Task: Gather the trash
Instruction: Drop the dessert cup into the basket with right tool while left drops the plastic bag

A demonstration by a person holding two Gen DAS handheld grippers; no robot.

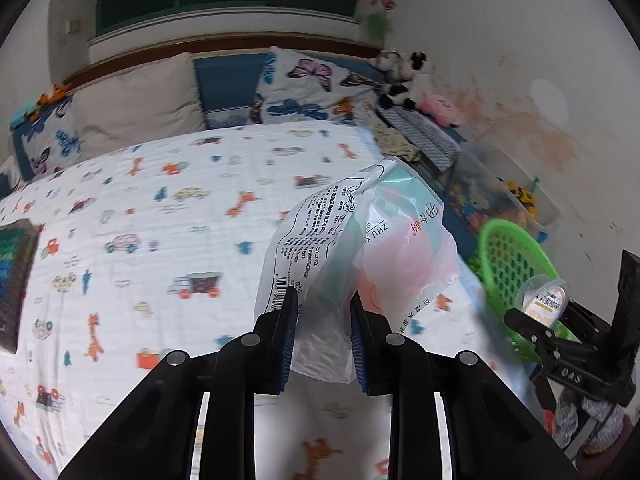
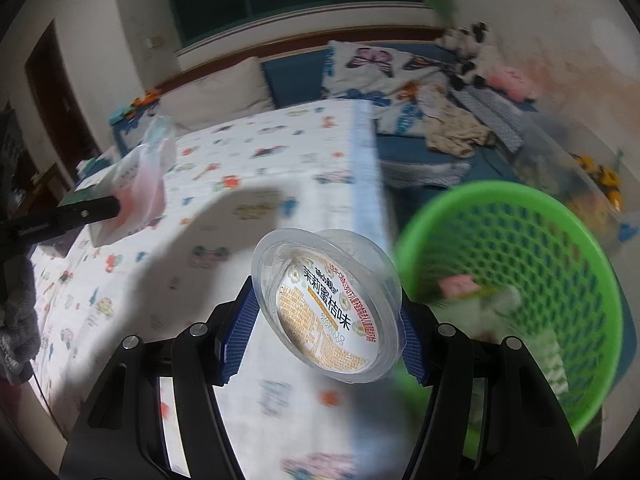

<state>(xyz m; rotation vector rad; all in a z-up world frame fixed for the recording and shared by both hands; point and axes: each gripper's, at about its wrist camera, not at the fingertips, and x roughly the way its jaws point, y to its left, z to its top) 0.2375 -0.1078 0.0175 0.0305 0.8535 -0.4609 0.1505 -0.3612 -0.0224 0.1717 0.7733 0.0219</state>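
Note:
My left gripper (image 1: 324, 304) is shut on a crumpled clear plastic bag (image 1: 352, 248) with printed text and pink contents, held above the bed. My right gripper (image 2: 328, 312) is shut on a clear plastic cup (image 2: 328, 304) with an orange-labelled lid, held just left of a green mesh basket (image 2: 520, 280). The basket holds a few scraps. In the left wrist view the basket (image 1: 516, 268) sits at the right with the right gripper (image 1: 536, 324) and the cup (image 1: 544, 300) in front of it. In the right wrist view the left gripper's fingers (image 2: 92, 208) and the bag (image 2: 140, 184) show at the left.
A bed with a cartoon-print sheet (image 1: 160, 240) fills both views. Pillows (image 1: 136, 100) and plush toys (image 1: 404, 76) lie at the headboard. A clear toy bin (image 1: 508, 196) stands by the wall on the right. A dark book (image 1: 16, 280) lies at the bed's left edge.

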